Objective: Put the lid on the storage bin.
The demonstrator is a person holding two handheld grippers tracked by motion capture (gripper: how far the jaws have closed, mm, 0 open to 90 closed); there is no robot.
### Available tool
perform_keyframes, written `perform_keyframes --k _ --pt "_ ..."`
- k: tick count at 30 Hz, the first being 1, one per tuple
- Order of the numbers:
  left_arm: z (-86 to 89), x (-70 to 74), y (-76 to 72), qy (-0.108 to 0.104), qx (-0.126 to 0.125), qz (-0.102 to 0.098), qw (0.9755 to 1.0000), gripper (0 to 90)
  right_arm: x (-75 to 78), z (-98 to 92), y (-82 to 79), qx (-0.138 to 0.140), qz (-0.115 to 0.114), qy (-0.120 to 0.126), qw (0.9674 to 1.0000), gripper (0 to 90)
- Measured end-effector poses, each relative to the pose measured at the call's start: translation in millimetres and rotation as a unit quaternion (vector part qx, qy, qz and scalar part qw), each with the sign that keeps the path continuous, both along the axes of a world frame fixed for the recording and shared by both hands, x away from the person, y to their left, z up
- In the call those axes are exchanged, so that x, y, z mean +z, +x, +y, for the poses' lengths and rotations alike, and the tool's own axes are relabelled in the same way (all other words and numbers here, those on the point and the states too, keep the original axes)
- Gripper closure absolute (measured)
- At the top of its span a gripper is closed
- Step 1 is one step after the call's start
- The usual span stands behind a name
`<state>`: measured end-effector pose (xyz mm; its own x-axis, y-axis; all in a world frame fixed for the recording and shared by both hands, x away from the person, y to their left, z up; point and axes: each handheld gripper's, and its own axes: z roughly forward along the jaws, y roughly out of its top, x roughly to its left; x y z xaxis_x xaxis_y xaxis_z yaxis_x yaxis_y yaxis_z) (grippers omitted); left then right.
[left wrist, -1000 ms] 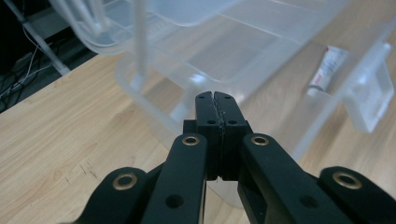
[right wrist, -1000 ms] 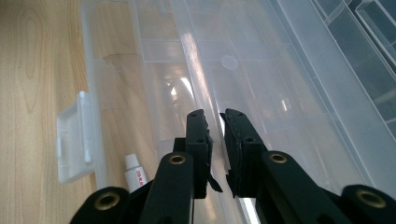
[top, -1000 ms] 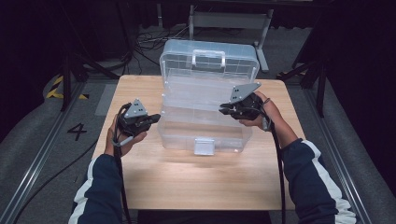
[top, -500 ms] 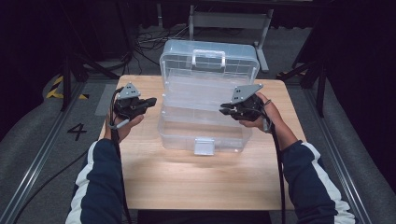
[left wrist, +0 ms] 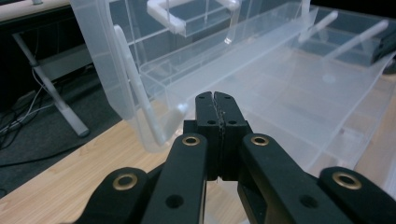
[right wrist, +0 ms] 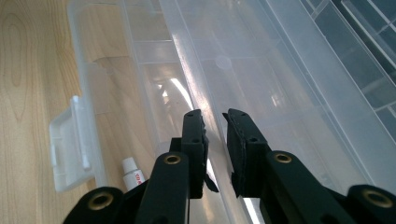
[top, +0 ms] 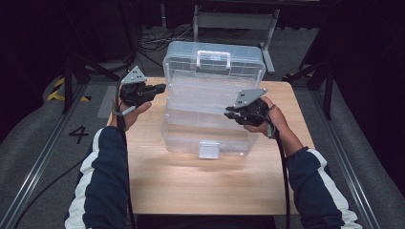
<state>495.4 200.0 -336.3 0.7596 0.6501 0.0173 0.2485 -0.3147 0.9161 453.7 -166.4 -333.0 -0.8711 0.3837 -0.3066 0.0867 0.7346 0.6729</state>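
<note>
Clear plastic organizer box (top: 210,112) sits mid-table (top: 157,186), lid (top: 213,59) already swung up and back, tiered tray (left wrist: 280,88) lifted and spread. Left gripper (top: 160,88), jaws fully together and empty, hangs just off the box's left side near the lid hinge. Right gripper (right wrist: 215,128) is at the box's right side, jaws a narrow gap, just been parting, straddling a tray wall edge without pressing it. Opening looks mostly done; final spread likely remains. White latch (right wrist: 70,142) hangs at the box front.
</note>
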Motion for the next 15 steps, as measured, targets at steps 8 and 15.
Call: perform_keyframes --k 8,15 --pt "-10.5 4.6 3.6 0.005 0.015 -0.007 0.9999 90.0 -1.3 -0.6 -0.9 -0.005 0.002 0.009 0.9999 77.4" --pt "-14.2 14.2 7.0 0.0 0.017 -0.015 0.9997 89.9 -2.8 -0.2 -3.7 -0.008 0.0 0.008 0.9999 76.4"
